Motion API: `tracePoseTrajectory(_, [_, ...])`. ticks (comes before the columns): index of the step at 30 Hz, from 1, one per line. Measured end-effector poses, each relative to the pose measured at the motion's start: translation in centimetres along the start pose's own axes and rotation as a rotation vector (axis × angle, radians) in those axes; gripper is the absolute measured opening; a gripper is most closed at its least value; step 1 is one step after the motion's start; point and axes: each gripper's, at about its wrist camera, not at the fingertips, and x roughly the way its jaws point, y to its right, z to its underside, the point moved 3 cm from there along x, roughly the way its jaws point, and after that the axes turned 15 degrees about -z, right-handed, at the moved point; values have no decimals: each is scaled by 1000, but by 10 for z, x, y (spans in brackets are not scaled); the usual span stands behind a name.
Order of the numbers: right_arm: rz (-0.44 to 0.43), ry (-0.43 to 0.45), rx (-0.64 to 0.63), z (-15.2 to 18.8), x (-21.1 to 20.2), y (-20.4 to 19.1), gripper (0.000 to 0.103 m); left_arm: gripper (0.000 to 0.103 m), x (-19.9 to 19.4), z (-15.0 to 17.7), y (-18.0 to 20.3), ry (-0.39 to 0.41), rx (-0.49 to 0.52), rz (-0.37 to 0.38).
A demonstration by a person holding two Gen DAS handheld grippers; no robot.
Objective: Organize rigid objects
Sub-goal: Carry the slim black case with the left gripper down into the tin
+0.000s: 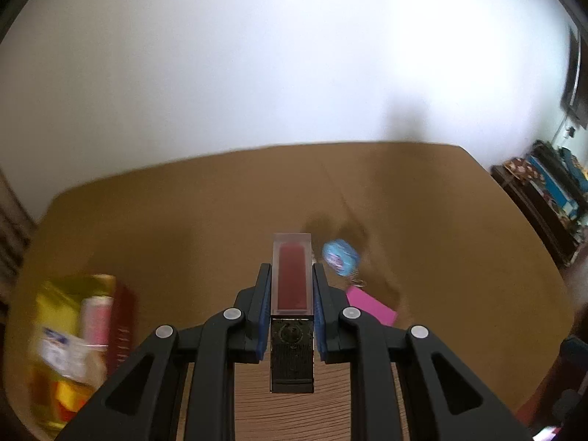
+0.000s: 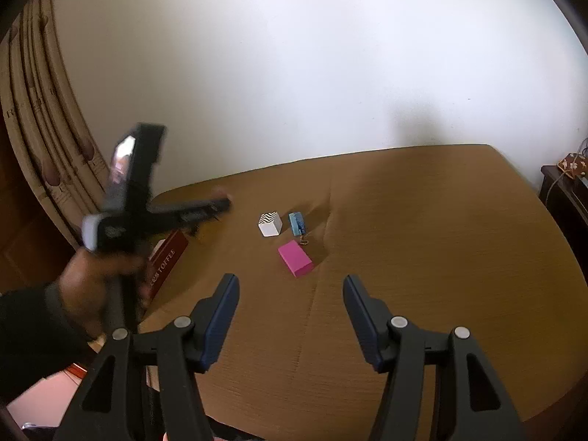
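Observation:
My left gripper [image 1: 292, 270] is shut on a clear lip-gloss tube [image 1: 292, 275] with dark red fill and a black and gold cap, held above the brown bed surface [image 1: 459, 239]. Past it lie a blue keychain pouch [image 1: 340, 257] and a pink block [image 1: 371, 307]. In the right wrist view my right gripper [image 2: 290, 283] is open and empty above the bed. Ahead of it lie the pink block [image 2: 295, 258], the blue pouch [image 2: 297, 223] and a white cube with a zigzag top [image 2: 270, 224]. The left gripper [image 2: 205, 207] shows blurred at left.
A dark red toffee box [image 2: 167, 259] lies at the bed's left edge; it also shows in the left wrist view [image 1: 123, 325] beside blurred yellow packets [image 1: 66, 349]. A white wall runs behind the bed. A dark shelf [image 1: 544, 191] stands at right.

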Motion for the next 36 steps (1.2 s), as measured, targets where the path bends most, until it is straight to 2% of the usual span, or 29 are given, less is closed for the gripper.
tracePoseTrajectory(7, [-9,0,2,-1,0,-1,60,17,-19,-14,-53,54,-6,-163])
tracePoseTrajectory(13, [-13,-13,-12,1,2,-7,60,17,-27,-13,-100,58,-31,-237])
tracePoseTrajectory(15, [-17,-15,-25,2,1,-12,60,17,-21,-15,-103,57,-42,-263])
tracePoseTrajectory(21, [-21,-22,-46,4,3,-21,60,17,-17,-2,-151,18,-96,-294])
tracePoseTrajectory(28, [-23,-28,-40,7,8,-19,60,17,-6,32,-224,-78,-189,-315])
tracePoseTrajectory(32, [-23,-37,-32,8,11,-17,60,17,3,57,-246,-124,-198,-320])
tracePoseTrajectory(36, [-22,-48,-32,11,16,-16,60,17,21,65,-259,-160,-251,-314])
